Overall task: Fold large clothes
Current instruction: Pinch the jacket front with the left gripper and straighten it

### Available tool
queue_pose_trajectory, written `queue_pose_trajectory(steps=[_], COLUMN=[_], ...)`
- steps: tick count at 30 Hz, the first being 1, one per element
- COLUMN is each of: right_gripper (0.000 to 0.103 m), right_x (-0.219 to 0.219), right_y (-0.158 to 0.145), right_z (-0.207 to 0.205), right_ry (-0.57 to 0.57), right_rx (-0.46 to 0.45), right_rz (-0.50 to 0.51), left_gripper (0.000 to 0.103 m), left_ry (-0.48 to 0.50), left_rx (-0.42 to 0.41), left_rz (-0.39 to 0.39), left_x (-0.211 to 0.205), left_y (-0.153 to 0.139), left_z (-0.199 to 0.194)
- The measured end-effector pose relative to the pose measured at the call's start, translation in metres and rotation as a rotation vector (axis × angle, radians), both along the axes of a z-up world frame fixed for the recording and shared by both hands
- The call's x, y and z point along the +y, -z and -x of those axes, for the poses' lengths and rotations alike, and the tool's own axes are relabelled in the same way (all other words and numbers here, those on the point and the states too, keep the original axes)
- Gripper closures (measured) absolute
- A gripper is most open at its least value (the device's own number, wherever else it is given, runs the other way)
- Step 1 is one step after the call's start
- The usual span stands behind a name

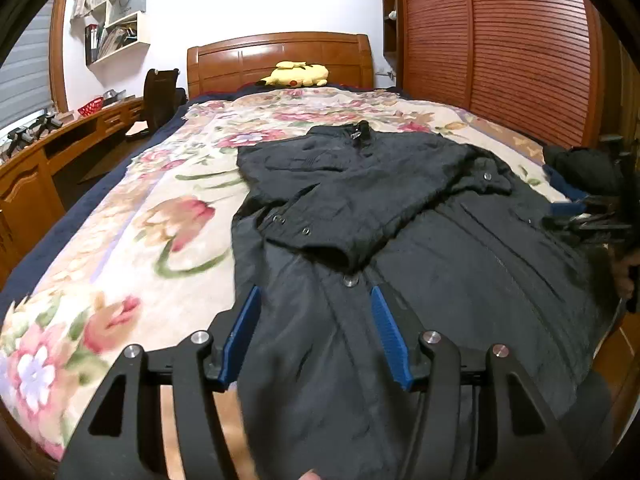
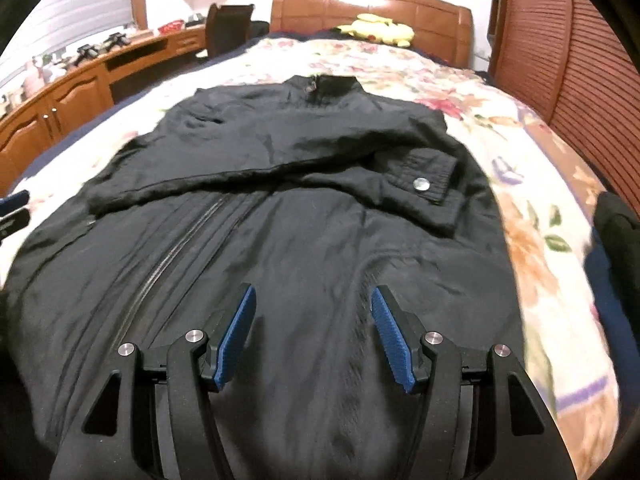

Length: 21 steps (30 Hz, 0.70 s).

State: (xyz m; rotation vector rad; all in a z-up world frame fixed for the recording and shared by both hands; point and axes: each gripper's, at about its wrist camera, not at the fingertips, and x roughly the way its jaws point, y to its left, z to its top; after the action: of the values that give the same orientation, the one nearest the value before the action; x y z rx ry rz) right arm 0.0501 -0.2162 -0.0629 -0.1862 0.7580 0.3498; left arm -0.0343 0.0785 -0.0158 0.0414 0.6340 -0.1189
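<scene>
Bed (image 1: 132, 216), floral cover: black jacket (image 1: 400, 248) lies flat, front up, collar toward headboard, both sleeves folded across the chest. Step, as judged: sleeves in, body fold pending. Next move calls for both tongs to catch the near hem and carry it toward the collar. Left tongs (image 1: 316, 300) wide, empty; right tongs (image 2: 314, 300) wide, empty, over the lower jacket. Red basket (image 1: 90, 110) on counter (image 1: 80, 128); contents unclear.

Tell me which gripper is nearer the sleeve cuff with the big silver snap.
Right. The right gripper hangs over the jacket just below that cuff; the left gripper is over the other side, near the other cuff.
</scene>
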Motion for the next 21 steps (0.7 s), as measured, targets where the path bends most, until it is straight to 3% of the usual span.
queue_pose_trajectory(steps=[10, 16, 21], right_gripper=[0.041, 0.032, 0.030], right_x=[-0.051, -0.075, -0.090], right_y=[-0.014, -0.016, -0.007], right_z=[0.061, 0.080, 0.089], right_ry=[0.066, 0.096, 0.121], right_rx=[-0.026, -0.027, 0.002], right_rz=[0.015, 0.013, 0.023], left_gripper=[0.042, 0.042, 0.042], left_ry=[-0.017, -0.029, -0.034], left_rx=[0.021, 0.054, 0.083], left_rz=[-0.003, 0.005, 0.026], left_x=[0.007, 0.017, 0.022], left_y=[0.005, 0.019, 0.030], left_z=[0.034, 0.049, 0.059])
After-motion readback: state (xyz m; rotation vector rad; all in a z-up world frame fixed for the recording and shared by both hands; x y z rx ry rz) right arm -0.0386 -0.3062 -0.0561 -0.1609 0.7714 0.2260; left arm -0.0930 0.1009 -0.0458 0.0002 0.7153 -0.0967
